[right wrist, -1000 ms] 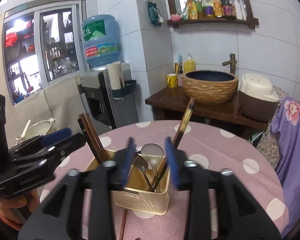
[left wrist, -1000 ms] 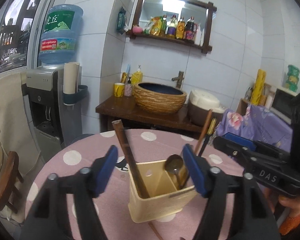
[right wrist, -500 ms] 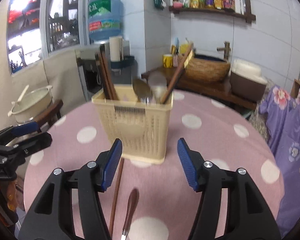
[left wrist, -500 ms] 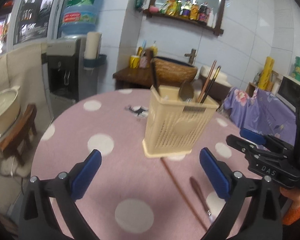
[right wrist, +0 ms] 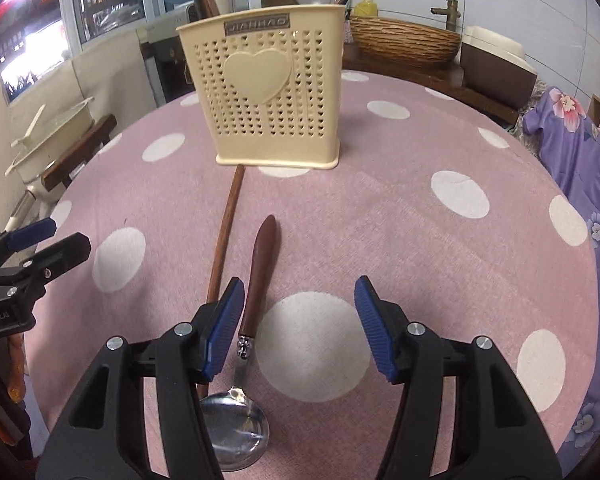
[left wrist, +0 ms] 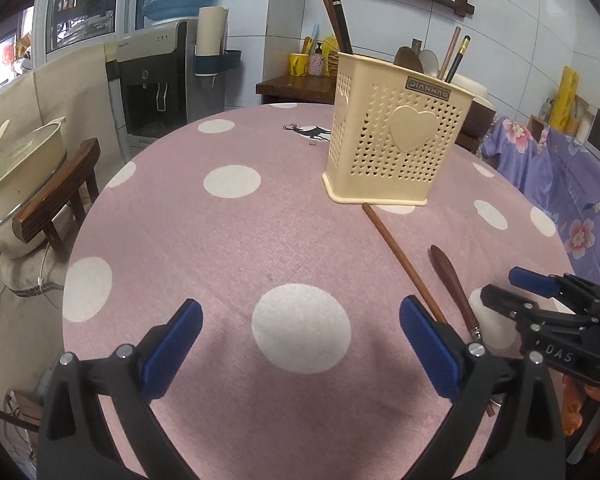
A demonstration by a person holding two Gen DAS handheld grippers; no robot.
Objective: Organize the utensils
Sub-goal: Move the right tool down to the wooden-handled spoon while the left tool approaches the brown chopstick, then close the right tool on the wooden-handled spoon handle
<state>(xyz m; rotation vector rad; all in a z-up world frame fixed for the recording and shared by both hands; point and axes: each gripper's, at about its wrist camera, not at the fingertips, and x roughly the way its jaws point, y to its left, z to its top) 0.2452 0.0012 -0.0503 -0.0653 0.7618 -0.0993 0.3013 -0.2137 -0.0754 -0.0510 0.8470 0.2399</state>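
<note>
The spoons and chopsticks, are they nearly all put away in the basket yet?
Mostly. The cream basket already holds chopsticks, spoons and more sticks. Nothing is in hand: the left tool and right tool are both open and empty. Still lying on the pink table: one wooden chopstick and one wooden-handled spoon, just inside the right tool's left finger.

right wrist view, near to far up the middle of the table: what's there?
Spoon bowl → spoon's wooden handle → chopstick's far tip → cream utensil basket.
</note>
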